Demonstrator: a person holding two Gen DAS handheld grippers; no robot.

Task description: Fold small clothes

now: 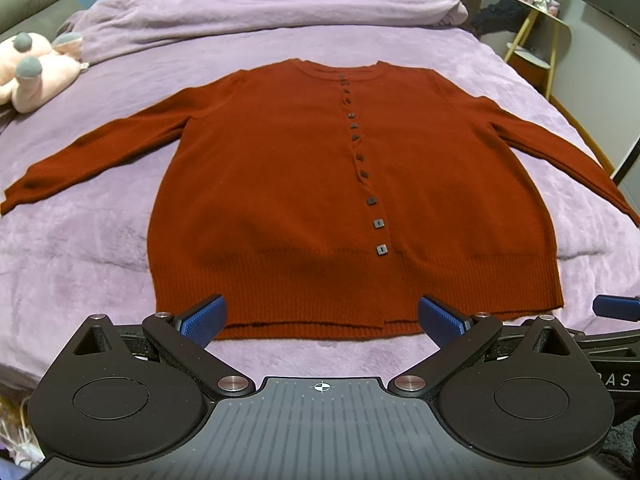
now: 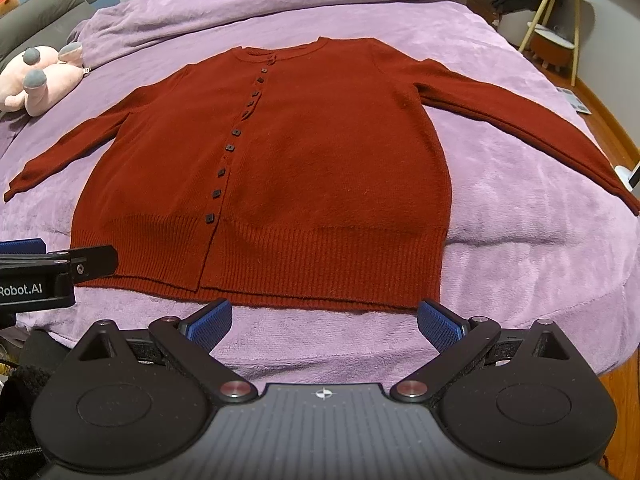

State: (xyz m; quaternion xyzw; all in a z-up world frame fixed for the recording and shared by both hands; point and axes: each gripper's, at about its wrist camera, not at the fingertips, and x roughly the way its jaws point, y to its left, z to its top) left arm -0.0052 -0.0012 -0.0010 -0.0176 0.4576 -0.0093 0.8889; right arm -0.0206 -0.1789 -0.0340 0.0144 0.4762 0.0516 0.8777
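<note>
A red cardigan (image 1: pixel 320 184) is spread flat, buttoned, on the purple bed (image 1: pixel 100 248). Left gripper (image 1: pixel 322 320) and right gripper (image 2: pixel 324 320) are held spread, empty, near the hem.

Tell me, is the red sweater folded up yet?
No, the sweater lies spread flat on the bed, both sleeves stretched outward.

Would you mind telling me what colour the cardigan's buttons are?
The buttons are dark grey to black, clearest in the left wrist view.

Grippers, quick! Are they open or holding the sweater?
Left gripper: open, holding nothing.
Right gripper: open, holding nothing.
Sweater lies flat.
</note>
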